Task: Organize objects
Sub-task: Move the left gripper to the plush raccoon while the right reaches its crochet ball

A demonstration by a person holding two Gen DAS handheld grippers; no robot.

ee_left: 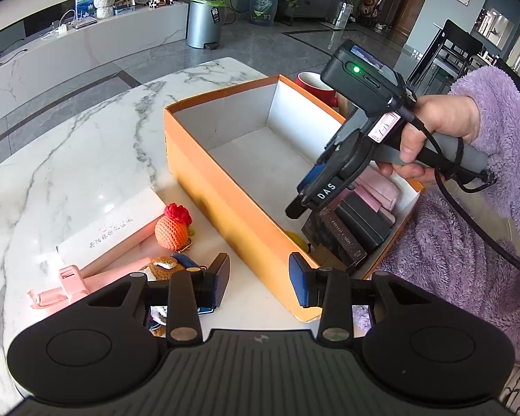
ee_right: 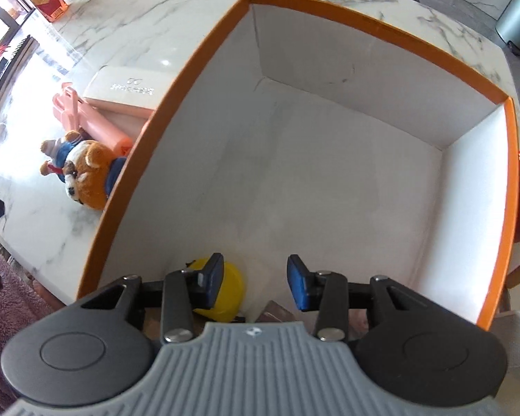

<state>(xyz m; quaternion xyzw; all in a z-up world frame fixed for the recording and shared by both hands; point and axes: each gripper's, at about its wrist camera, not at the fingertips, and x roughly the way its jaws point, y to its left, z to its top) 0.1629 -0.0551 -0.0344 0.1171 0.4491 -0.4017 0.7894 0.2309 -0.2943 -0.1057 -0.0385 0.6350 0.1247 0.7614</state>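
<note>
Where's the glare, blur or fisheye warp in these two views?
Left wrist: window glare whitens the marble table, the far edges bow, and the focus is sharp, so the lettering on the right gripper reads. Right wrist: softer; the orange box rim curves strongly, a small glare spot sits on the marble beside it, the top-left corner is blown out, and the left gripper is hardly seen.

Marble table (ee_left: pixel 86 145), orange box (ee_left: pixel 225 204), white case (ee_left: pixel 114 228), possibly toys
</note>
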